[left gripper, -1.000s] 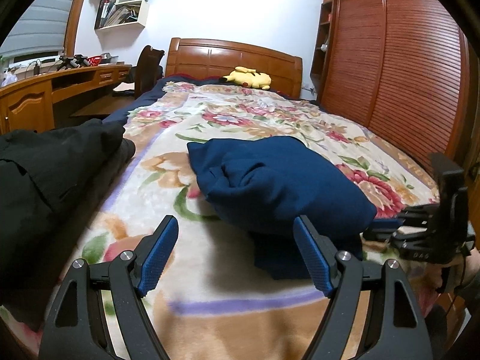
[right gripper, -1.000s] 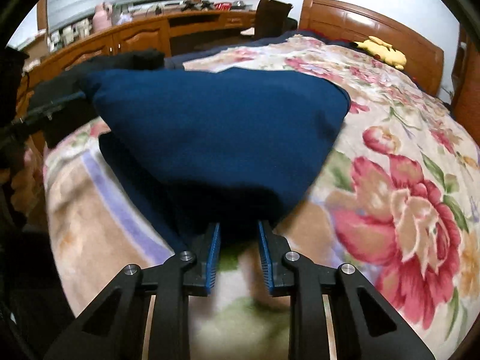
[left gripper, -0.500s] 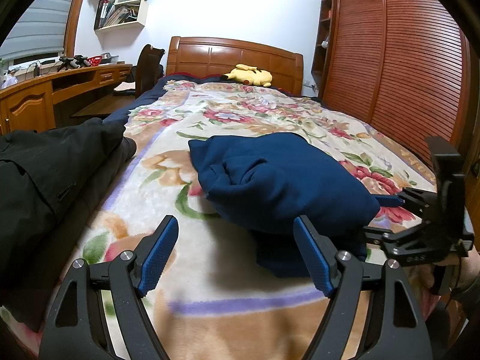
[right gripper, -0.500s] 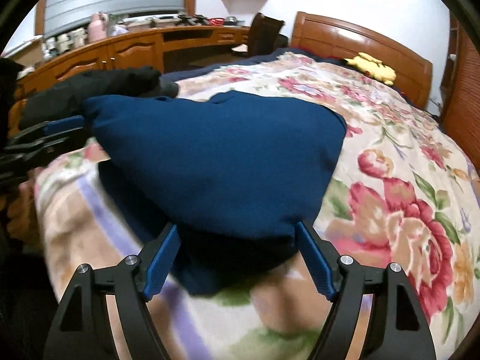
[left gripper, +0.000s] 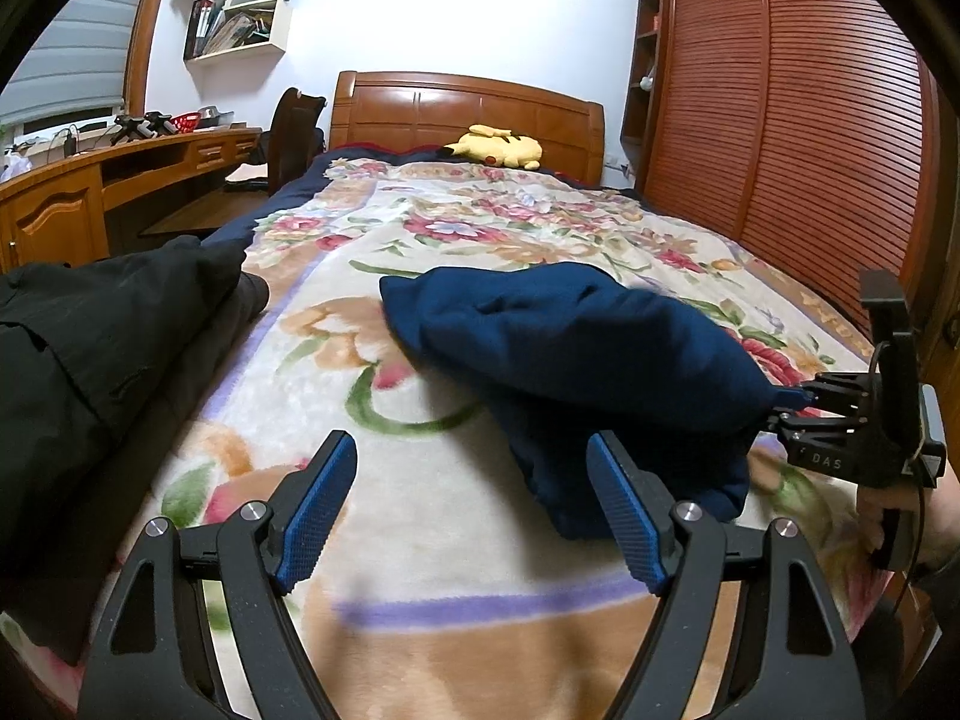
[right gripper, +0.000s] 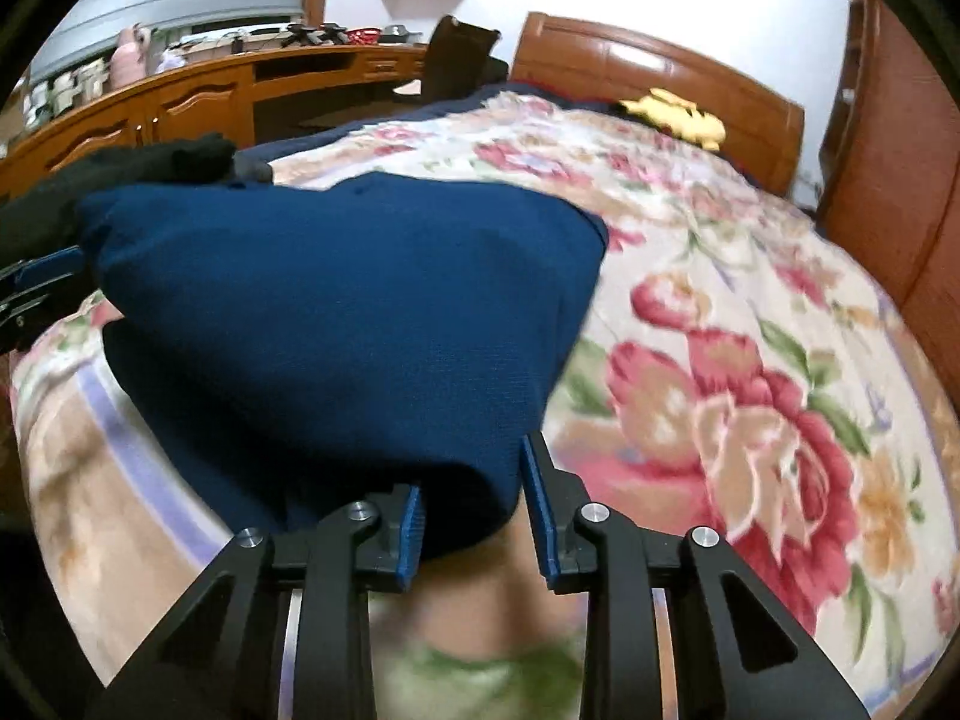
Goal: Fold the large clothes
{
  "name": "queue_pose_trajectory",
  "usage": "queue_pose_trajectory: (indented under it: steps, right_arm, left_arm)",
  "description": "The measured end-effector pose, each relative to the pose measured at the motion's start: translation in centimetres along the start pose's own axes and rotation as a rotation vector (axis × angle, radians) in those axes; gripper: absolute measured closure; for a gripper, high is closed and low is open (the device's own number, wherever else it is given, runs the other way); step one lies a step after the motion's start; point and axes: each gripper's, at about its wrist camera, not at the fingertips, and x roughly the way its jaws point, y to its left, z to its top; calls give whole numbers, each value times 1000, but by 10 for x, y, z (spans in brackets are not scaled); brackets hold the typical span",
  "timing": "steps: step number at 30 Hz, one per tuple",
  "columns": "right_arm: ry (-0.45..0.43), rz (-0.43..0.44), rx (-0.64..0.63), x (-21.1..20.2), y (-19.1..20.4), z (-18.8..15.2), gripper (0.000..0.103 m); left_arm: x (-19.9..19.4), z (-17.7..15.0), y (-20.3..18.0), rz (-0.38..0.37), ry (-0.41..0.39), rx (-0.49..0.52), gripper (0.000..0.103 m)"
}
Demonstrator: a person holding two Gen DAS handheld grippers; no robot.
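Note:
A folded navy garment (left gripper: 570, 336) lies on the floral blanket (left gripper: 420, 510) in the middle of the bed. My right gripper (right gripper: 474, 510) has its jaws closing on the garment's (right gripper: 336, 312) near edge, with a bunch of navy cloth squeezed between both blue pads. In the left wrist view that right gripper (left gripper: 792, 405) pinches the garment's right corner, a hand behind it. My left gripper (left gripper: 471, 504) stands open above bare blanket, short of the garment, with nothing between its fingers. Its tip (right gripper: 36, 276) shows at the left edge of the right wrist view.
A heap of black clothes (left gripper: 90, 324) lies along the bed's left side. A yellow plush toy (left gripper: 498, 147) rests by the wooden headboard. A wooden desk (left gripper: 60, 198) and chair (left gripper: 294, 132) stand left of the bed, a slatted wardrobe (left gripper: 780, 120) to the right.
My right gripper opened wide off the garment's edge, then closed again on it and pulled the corner a little. The left gripper has stayed where it was, open.

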Motion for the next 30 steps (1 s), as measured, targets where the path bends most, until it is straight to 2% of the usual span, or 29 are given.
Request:
queue_pose_trajectory:
  steps: [9, 11, 15, 17, 20, 23, 27, 30]
  right_arm:
    - [-43, 58, 6, -24, -6, -3, 75]
    - [-63, 68, 24, -29, -14, -3, 69]
    - [-73, 64, 30, -24, -32, 8, 45]
    - [-82, 70, 13, -18, -38, 16, 39]
    - [-100, 110, 2, -15, -44, 29, 38]
    - [-74, 161, -41, -10, -44, 37, 38]
    - [-44, 234, -73, -12, -53, 34, 38]
    - [-66, 268, -47, -19, -69, 29, 38]
  left_arm:
    - [-1, -1, -2, -15, 8, 3, 23]
    - [-2, -1, -2, -24, 12, 0, 23]
    - [2, -4, -4, -49, 39, 1, 23]
    - [5, -6, -5, -70, 58, 4, 23]
    - [9, -8, -8, -84, 83, 13, 28]
    - [15, -9, -11, -83, 105, 17, 31]
    - [21, -10, -11, -74, 129, 19, 40]
    - [26, -10, -11, -72, 146, 15, 44]
